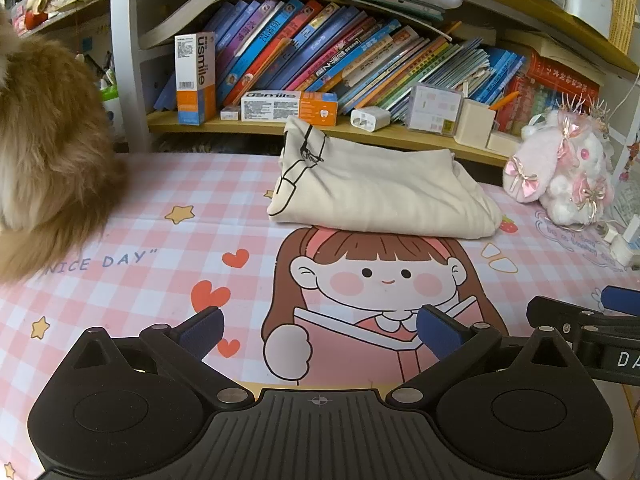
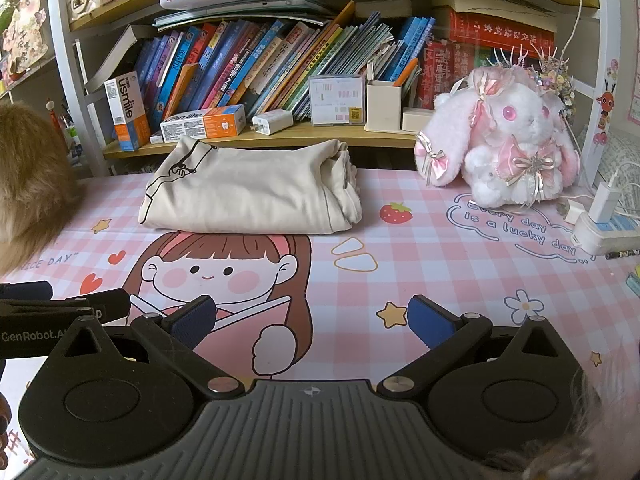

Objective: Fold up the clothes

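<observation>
A cream shirt (image 1: 380, 196) lies folded into a neat bundle at the back of the surface (image 1: 152, 216), right in front of the low shelf (image 1: 224, 126). It has a thin black line drawing on its left end. The surface has a pink checked cover with a cartoon girl (image 1: 376, 276) on it, and the shirt sits just above the girl's hair. The left hand-held gripper (image 1: 318, 330) hangs near the front edge of the surface, with its two blue fingers wide apart and nothing between them. The right hand-held gripper (image 2: 310, 320) is beside it, also with its fingers wide apart and holding nothing. Both are well apart from the shirt. A fluffy brown thing (image 1: 44, 152) sits at the left side of the surface; I cannot tell what it is. A pink and white toy bunny (image 2: 512, 140) sits at the back right, near the shirt but not touching it. Behind the shirt, the shelf holds leaning books (image 2: 256, 60), two toothpaste boxes (image 2: 204, 122) and a white plug (image 2: 274, 122). A white power strip (image 2: 604, 232) lies at the far right.
</observation>
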Demonstrator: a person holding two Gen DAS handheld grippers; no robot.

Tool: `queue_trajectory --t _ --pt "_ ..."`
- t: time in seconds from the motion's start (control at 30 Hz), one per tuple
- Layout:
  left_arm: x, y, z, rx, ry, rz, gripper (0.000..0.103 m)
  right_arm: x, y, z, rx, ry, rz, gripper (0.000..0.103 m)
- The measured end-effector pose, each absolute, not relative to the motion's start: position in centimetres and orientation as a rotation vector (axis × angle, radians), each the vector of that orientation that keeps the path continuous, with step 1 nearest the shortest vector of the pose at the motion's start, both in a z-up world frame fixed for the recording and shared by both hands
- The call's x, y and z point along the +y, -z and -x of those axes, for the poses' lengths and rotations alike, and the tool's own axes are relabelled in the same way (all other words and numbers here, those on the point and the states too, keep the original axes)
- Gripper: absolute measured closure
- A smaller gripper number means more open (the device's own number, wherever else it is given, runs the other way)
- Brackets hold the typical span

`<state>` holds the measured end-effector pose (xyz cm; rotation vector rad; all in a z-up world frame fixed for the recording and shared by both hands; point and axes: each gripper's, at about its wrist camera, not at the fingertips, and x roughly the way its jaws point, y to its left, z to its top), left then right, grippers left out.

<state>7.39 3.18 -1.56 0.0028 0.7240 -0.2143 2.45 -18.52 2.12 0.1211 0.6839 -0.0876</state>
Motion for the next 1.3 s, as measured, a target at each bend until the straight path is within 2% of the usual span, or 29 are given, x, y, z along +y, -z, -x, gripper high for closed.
queue_trajectory --t 1.3 --pt "3.3 1.64 -7.66 0.74 0.22 0.013 0.0 -18.68 -1.99 -2.72 0.687 0.08 -0.123 0.0"
